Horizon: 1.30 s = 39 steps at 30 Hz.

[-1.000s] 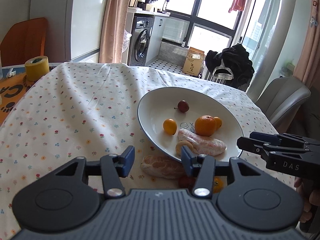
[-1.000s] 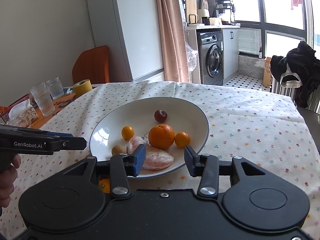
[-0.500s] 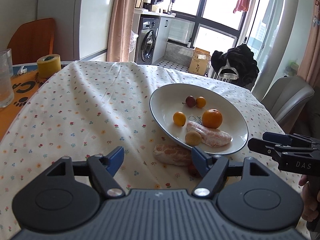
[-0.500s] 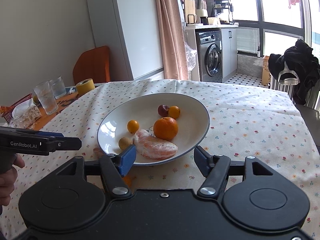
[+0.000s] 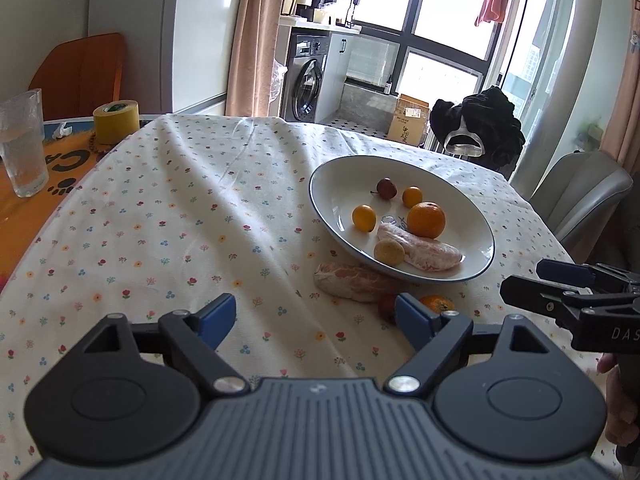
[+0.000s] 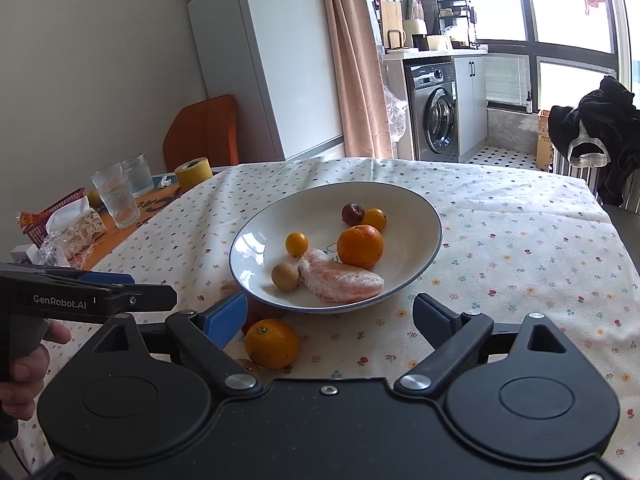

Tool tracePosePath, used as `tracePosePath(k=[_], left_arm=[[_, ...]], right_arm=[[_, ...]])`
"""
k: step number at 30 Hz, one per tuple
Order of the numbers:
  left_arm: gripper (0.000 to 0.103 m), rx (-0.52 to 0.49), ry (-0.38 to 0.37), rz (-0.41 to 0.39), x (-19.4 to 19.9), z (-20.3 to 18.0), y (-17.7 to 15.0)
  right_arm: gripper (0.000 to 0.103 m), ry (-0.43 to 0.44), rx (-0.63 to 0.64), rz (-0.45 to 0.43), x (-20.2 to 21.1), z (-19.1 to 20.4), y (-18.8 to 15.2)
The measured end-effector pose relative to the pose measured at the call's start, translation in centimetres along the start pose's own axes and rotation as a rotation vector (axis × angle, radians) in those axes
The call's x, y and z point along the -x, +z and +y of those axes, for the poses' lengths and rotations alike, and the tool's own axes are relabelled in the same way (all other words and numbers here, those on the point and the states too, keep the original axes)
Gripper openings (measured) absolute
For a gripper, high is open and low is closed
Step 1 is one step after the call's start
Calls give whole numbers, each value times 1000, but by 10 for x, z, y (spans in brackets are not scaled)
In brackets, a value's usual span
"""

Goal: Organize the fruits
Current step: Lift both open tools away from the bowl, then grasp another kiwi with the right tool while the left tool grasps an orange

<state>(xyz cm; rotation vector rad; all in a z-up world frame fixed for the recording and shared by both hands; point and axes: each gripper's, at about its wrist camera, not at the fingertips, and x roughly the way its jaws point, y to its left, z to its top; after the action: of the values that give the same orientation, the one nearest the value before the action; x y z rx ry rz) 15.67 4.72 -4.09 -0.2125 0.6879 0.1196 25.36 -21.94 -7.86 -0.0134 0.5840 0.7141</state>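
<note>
Both tools hang over the near edge of the flowered tablecloth (image 5: 168, 216), pointed down toward the white bowl (image 6: 416, 216), and both are spreading their jaws with nothing between them: the left gripper (image 5: 316, 316) and the right gripper (image 6: 332, 312) are empty. Most of the fruit already sits in the bowl: a big orange (image 6: 360, 246), a peeled pomelo segment (image 6: 340, 278), two kumquats, a dark red fruit and a brownish longan-like ball (image 6: 285, 276). What remains lies on the cloth just beside the bowl's near rim: a second pomelo segment (image 5: 352, 282), a small orange (image 6: 272, 343) and a small dark red fruit (image 5: 387, 308) (half hidden behind a blue pad). My guess is that the strays come next. The small orange sits nearest the right tool, so I would take that one with it, jaws straddling its widest part, squeezing gently since it can roll. The pomelo segment looks soft and membrane-thin; the left tool should pinch it across the middle lightly, then lower it in without bumping the rim.
</note>
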Motion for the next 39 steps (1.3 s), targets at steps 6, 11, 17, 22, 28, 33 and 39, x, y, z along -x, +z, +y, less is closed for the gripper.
tracePosePath(k=[6, 11, 17, 22, 28, 33, 39], left_arm=[[87, 3, 3, 12, 1, -1, -10], [87, 2, 0, 15, 3, 1, -15], [87, 12, 1, 20, 5, 6, -21], [87, 12, 1, 29, 6, 12, -25], [87, 18, -10, 32, 5, 17, -26], [87, 21, -16, 37, 3, 19, -26], [87, 11, -30, 38, 2, 17, -25]], right_arm=[[92, 11, -1, 19, 1, 2, -5], [92, 18, -4, 37, 3, 5, -12], [91, 14, -3, 48, 4, 12, -17], [88, 8, 20, 84, -2, 23, -23], [75, 13, 35, 135, -12, 36, -29], [62, 38, 53, 158, -18, 46, -30], [37, 68, 55, 180, -29, 54, -30]])
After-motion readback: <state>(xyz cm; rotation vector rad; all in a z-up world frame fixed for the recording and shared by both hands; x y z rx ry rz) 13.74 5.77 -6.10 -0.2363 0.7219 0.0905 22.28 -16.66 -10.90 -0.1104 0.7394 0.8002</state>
